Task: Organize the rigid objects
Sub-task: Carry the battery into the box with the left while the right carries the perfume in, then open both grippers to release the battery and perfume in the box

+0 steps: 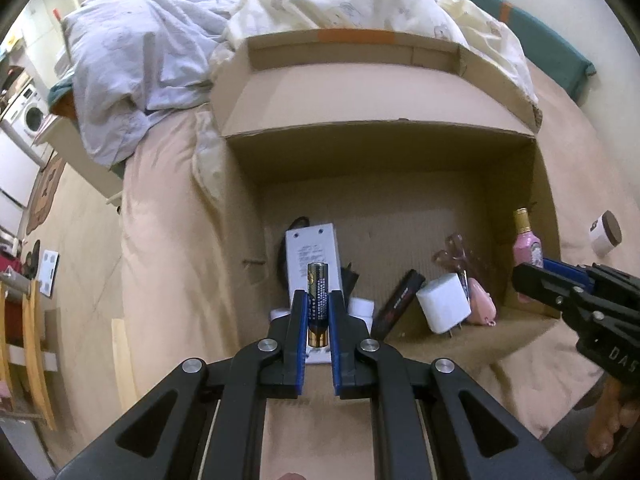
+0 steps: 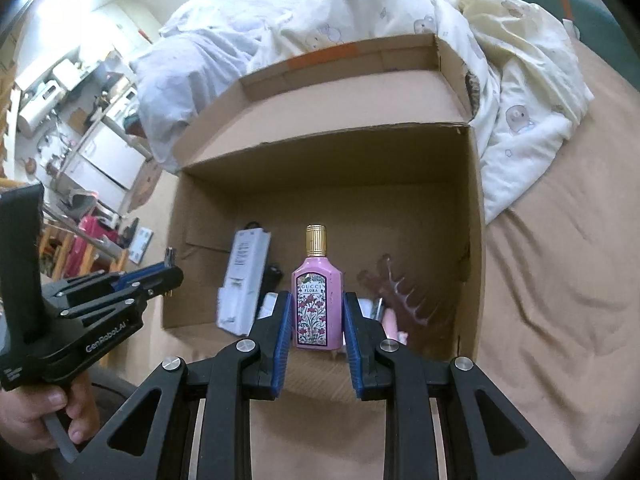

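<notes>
Bedroom, bed [image 2: 560,280] with tan sheet and a rumpled duvet [image 1: 168,60] behind the cardboard box [image 2: 476,208]. The box sits open on the bed, flaps up, and is the landmark here.

Inside the box, already put away by the look of it: white power strip [image 1: 312,248] on the floor at its left side, brown hair claw [image 2: 394,292] toward its right wall, white charger plug [image 1: 443,300] and a dark flat case [image 1: 400,300] near its front edge, something small and pink beside the plug.

Outside the box, just past its right wall on the sheet: a small white jar with a brown lid [image 1: 605,233]. Looks left to do.

Right tongs [image 2: 316,316] clamp a pink perfume bottle [image 2: 319,300], upright, above the box's front edge. Left tongs [image 1: 318,312] are pinched narrow on a black-and-gold battery [image 1: 317,300], upright, over the box's front-left.

Judging progress: more than half done; these two items to drop in, then the jar.
</notes>
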The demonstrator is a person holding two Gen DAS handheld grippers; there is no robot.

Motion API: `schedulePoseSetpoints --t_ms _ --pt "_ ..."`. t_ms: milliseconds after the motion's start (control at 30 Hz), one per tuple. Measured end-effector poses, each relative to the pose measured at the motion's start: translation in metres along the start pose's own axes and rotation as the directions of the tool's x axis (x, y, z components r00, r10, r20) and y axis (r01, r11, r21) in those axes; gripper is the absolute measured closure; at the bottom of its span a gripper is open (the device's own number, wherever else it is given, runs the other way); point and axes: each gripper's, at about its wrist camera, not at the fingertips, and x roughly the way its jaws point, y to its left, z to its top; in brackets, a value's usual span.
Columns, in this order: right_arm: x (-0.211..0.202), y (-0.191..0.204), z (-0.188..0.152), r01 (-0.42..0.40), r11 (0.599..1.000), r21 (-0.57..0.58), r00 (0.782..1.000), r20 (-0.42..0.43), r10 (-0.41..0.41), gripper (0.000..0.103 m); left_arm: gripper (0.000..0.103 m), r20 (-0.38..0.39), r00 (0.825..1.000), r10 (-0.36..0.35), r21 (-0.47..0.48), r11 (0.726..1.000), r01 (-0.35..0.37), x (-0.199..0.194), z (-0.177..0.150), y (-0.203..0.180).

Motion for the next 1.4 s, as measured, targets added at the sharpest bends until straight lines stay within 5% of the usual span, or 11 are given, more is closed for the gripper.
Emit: schedulePoseSetpoints --t_ms 167,467,1067,1167,1200,1233,1300,1400 --pt "0.023 -0.004 0.006 0.075 0.997 -0.019 0.996 -0.042 -0.076 0.077 0.094 -0.033 0.999 -0.002 0.019 1.0 0.003 0.023 0.005 -0.008" --pt "0.049 -0.007 0.001 0.099 0.995 0.008 0.989 -0.108 -0.097 0.077 0.094 -0.026 0.999 0.033 0.103 0.994 -0.03 0.054 -0.006 -0.021" --pt "0.065 -0.009 -0.001 0.097 0.994 0.043 0.984 -0.153 -0.089 0.077 0.092 -0.044 0.998 0.053 0.095 0.994 -0.049 0.07 -0.01 -0.023" --pt "0.059 -0.012 -0.001 0.088 0.995 0.056 0.988 -0.135 -0.08 0.076 0.067 -0.057 0.996 0.067 0.104 0.993 -0.061 0.068 -0.01 -0.026" --pt "0.057 -0.013 0.0 0.083 0.995 0.059 0.989 -0.129 -0.074 0.072 0.044 -0.056 0.997 0.056 0.096 0.994 -0.051 0.065 -0.01 -0.026" --pt "0.055 -0.013 0.001 0.073 0.995 0.065 0.991 -0.12 -0.065 0.066 0.032 -0.05 0.998 0.043 0.086 0.996 -0.038 0.061 -0.01 -0.025" --pt "0.048 -0.013 0.003 0.057 0.995 0.077 0.995 -0.088 -0.05 0.025 0.031 -0.038 0.999 0.037 0.076 0.997 -0.034 0.055 -0.009 -0.026" --pt "0.035 -0.014 0.007 0.038 0.995 0.095 0.999 -0.035 -0.035 0.021 0.017 -0.029 0.999 0.019 0.06 0.998 -0.018 0.045 -0.01 -0.024"
